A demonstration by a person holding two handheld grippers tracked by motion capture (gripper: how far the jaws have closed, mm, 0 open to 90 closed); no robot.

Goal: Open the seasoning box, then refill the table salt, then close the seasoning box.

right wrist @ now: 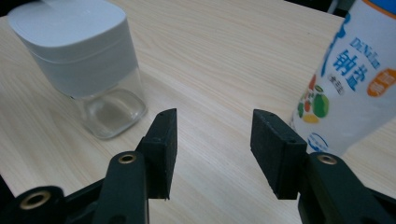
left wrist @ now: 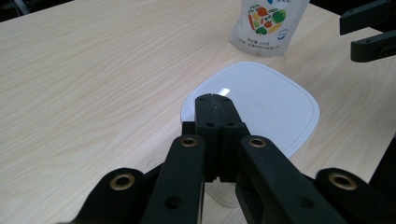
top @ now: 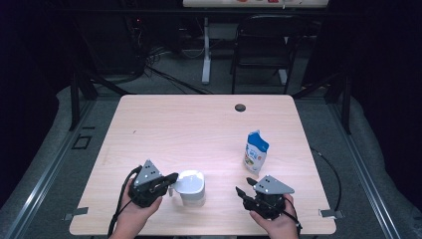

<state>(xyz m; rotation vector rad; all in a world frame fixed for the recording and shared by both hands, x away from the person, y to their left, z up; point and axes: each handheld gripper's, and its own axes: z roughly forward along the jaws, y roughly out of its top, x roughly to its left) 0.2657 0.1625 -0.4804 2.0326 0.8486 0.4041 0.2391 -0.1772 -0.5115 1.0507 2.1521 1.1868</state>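
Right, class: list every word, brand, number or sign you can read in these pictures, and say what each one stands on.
"DiNi..." in blue, partly cut off: on the white pouch.
Large blue Chinese characters beneath it: on the pouch, too unclear to read with certainty.
Small print under the fruit picture: on the pouch, too small to read.
White-lidded jar: faint lid marking, unreadable.
Table: no text.

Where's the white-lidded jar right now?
In the high view the white-lidded jar stands near the table's front edge, just right of the left gripper, with the pouch farther right.
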